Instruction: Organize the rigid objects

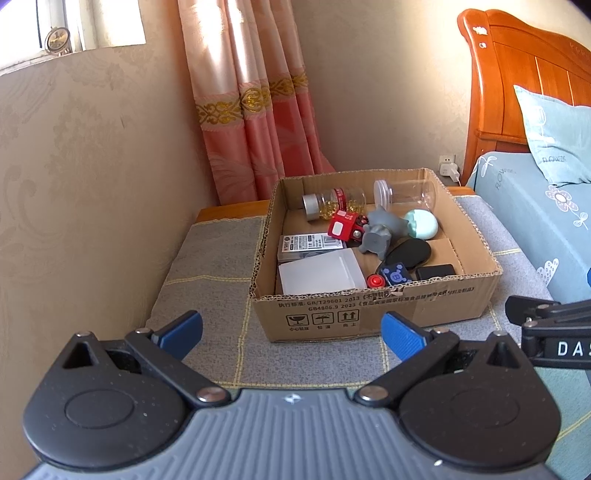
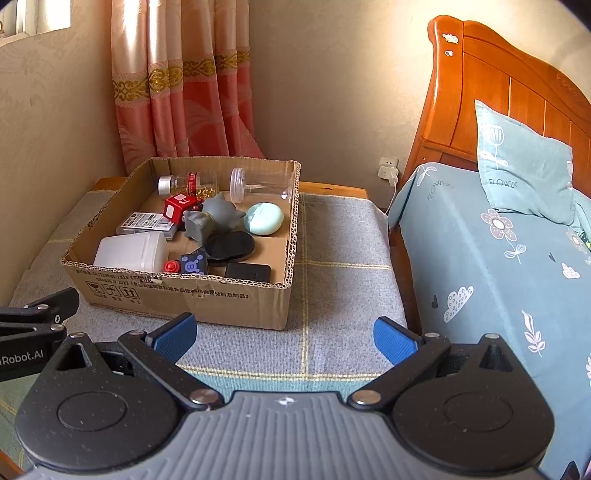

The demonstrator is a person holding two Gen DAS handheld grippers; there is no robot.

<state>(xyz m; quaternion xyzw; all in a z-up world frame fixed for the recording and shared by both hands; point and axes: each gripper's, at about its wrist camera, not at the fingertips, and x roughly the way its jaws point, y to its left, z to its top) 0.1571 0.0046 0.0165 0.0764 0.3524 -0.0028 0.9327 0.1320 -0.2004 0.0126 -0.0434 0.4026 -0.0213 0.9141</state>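
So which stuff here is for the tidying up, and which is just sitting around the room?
For the job:
cardboard box
pill bottle
clear jar
red toy car
grey toy
green egg
white tub
left gripper, open
right gripper, open

Just lying about:
curtain
pillow
headboard
wall plug

Beige patterned walls [image 1: 92,166] are being lit by daylight from a window [image 1: 92,22] at upper left. A pink curtain [image 1: 251,110] with gold trim is hanging in the corner. A grey checked cloth [image 2: 340,251] is covering the surface, and a wooden headboard [image 2: 480,74] is backing the blue floral bed [image 2: 498,277].
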